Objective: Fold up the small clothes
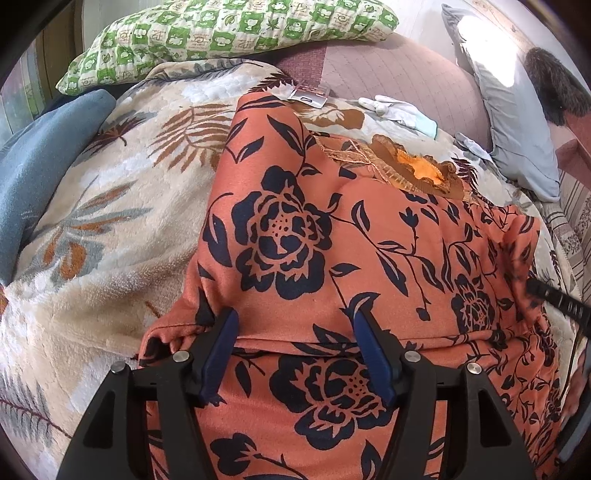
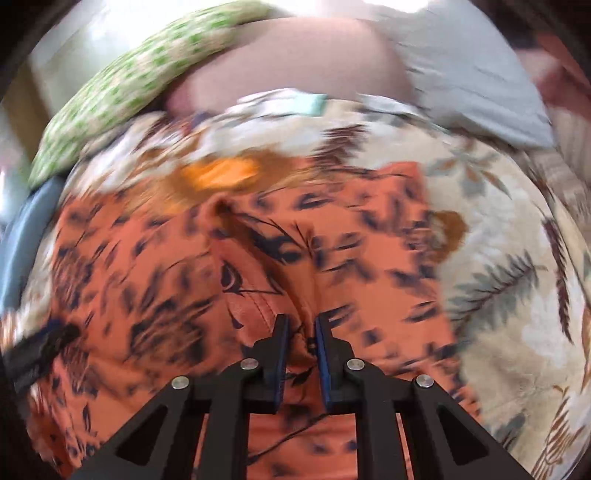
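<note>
A bed covered by a leaf-print blanket [image 1: 110, 206] fills the scene, with a green pillow [image 1: 221, 33] at the far side. The orange floral garment [image 1: 332, 240] is spread across the blanket's middle. The left gripper [image 1: 295, 321] is held spread over the near hem, pinching nothing. The right gripper [image 2: 301, 325] is nearly pressed together on a raised fold of the garment's right part. A side fold appears begun; next, that fold would need carrying leftward across the cloth.
</note>
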